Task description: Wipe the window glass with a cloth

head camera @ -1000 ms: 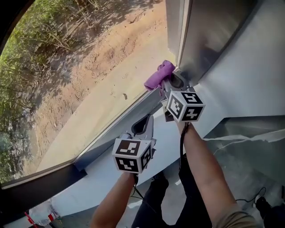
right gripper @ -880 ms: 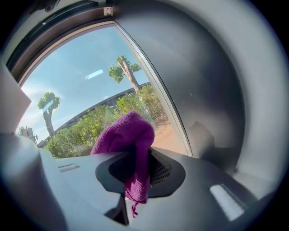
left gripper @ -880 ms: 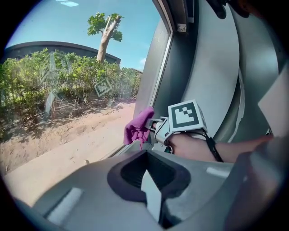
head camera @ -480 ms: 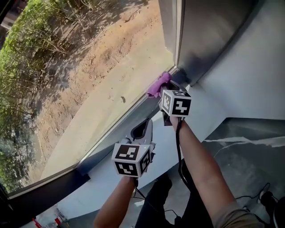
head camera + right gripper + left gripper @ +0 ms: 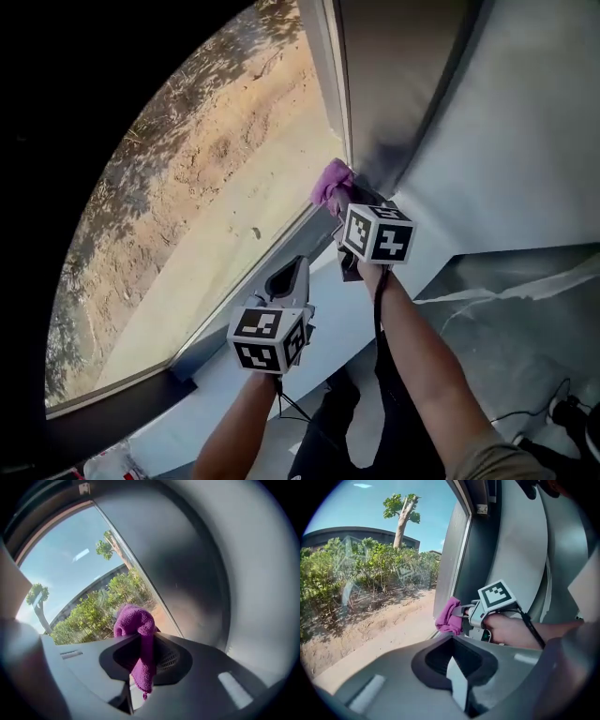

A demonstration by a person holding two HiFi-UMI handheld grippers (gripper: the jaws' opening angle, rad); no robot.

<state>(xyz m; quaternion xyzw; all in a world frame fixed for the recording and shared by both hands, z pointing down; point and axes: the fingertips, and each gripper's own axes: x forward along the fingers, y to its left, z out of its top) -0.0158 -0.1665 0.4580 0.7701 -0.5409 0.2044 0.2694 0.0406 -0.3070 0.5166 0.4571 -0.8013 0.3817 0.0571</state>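
The window glass [image 5: 216, 187] fills the left of the head view, with sandy ground outside. A purple cloth [image 5: 333, 185] is bunched against its lower right corner, where the pane meets the frame. My right gripper [image 5: 343, 200] is shut on the cloth [image 5: 137, 620], and a tail of it hangs down between the jaws. My left gripper [image 5: 291, 269] hovers lower and to the left, over the sill. Its jaws are shut with nothing in them and it touches nothing. From the left gripper view the cloth [image 5: 449, 616] and the right gripper [image 5: 461, 612] sit ahead by the glass [image 5: 370, 573].
A dark metal jamb [image 5: 394, 103] rises right of the pane, beside a pale grey wall [image 5: 525, 141]. A grey sill [image 5: 319, 328] runs below the glass. Further down are the floor [image 5: 525, 347], a cable, and the person's dark trouser legs [image 5: 328, 412].
The head view has swung, so a dark edge now covers its left side. The right gripper keeps the cloth at the pane's lower right corner. The left gripper holds about the same place.
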